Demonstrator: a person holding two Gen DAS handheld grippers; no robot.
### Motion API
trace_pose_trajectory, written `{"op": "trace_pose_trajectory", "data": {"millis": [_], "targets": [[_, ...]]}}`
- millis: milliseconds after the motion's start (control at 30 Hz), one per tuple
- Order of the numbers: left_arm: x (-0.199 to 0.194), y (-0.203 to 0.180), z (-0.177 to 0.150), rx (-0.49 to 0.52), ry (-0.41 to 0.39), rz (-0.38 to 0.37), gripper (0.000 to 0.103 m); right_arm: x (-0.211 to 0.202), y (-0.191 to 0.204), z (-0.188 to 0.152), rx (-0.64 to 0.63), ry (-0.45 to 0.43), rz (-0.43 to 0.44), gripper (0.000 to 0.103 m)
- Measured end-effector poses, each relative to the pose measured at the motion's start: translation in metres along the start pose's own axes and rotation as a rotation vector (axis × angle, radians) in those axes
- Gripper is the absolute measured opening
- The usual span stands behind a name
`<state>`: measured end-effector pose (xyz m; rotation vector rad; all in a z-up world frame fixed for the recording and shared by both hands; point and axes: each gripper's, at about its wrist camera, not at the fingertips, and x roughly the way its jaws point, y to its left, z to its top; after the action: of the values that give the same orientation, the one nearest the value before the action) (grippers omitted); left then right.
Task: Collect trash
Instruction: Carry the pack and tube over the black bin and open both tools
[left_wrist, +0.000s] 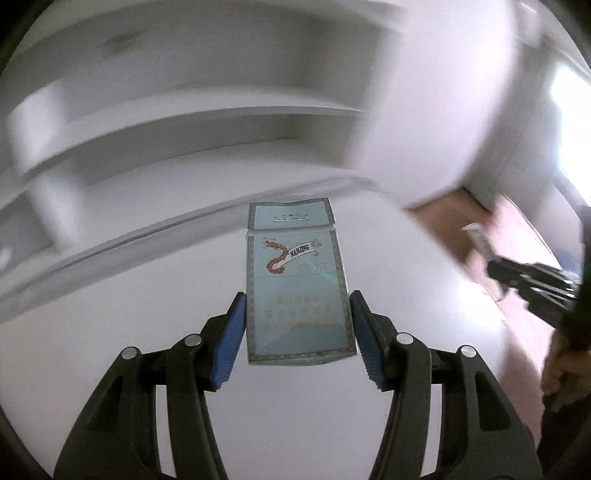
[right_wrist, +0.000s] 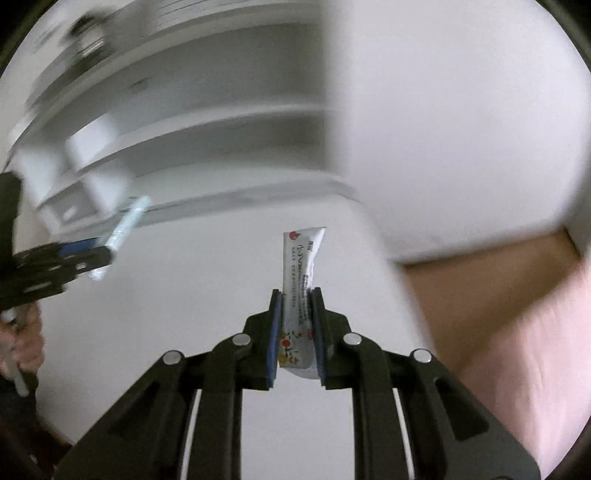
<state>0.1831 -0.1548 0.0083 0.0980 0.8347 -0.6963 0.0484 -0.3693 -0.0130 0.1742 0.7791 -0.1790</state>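
Note:
My left gripper (left_wrist: 297, 301) is shut on a light blue cigarette pack (left_wrist: 297, 280) printed "NANJING" with a red dragon; its lid points away from me, and it is held above a white table (left_wrist: 110, 332). My right gripper (right_wrist: 297, 295) is shut on a small white sachet (right_wrist: 301, 273) with red and orange print, held upright above the same white table (right_wrist: 184, 314). The right gripper and its sachet (left_wrist: 476, 236) show blurred at the right of the left wrist view. The left gripper and its pack (right_wrist: 125, 225) show blurred at the left of the right wrist view.
White shelving (left_wrist: 184, 122) stands behind the table, blurred by motion. A white wall or panel (right_wrist: 461, 129) rises at the right. A brown wooden floor (right_wrist: 480, 280) shows past the table's right edge, with a bright window (left_wrist: 572, 122) at the far right.

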Motion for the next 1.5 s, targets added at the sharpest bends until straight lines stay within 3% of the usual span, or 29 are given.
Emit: {"op": "trace_pose_trajectory", "data": {"millis": [200,367,633,733,900,1167,1400,1433,1500], "targets": [[0.040,-0.190,-0.001,0.295,0.075,-0.286,0.055,-0.048,-0.163,-0.094,0.368,0.007,-0.195,0.016],[0.076,-0.316,-0.033,0.518,0.164,-0.451,0.055,-0.075,-0.248,-0.165,0.595,0.028,-0.316,0.016],[0.161,-0.440,-0.086,0.750,0.294,-0.524,0.055,-0.065,-0.329,-0.252,0.881,0.116,-0.437,0.016],[0.209,-0.467,-0.093,0.787,0.349,-0.512,0.055,-0.053,-0.342,-0.274,0.939,0.131,-0.441,0.016],[0.253,-0.485,-0.110,0.794,0.417,-0.514,0.055,-0.040,-0.357,-0.299,0.968,0.171,-0.425,0.016],[0.250,-0.507,-0.134,0.825,0.458,-0.562,0.055,-0.038,-0.372,-0.313,0.980,0.201,-0.439,0.016],[0.250,-0.512,-0.134,0.839,0.450,-0.565,0.056,-0.042,-0.371,-0.312,0.989,0.198,-0.438,0.016],[0.250,-0.511,-0.132,0.835,0.454,-0.560,0.057,-0.042,-0.371,-0.312,0.989,0.197,-0.438,0.016],[0.254,-0.510,-0.130,0.823,0.462,-0.550,0.068,-0.041,-0.370,-0.313,0.987,0.197,-0.437,0.016]]}}
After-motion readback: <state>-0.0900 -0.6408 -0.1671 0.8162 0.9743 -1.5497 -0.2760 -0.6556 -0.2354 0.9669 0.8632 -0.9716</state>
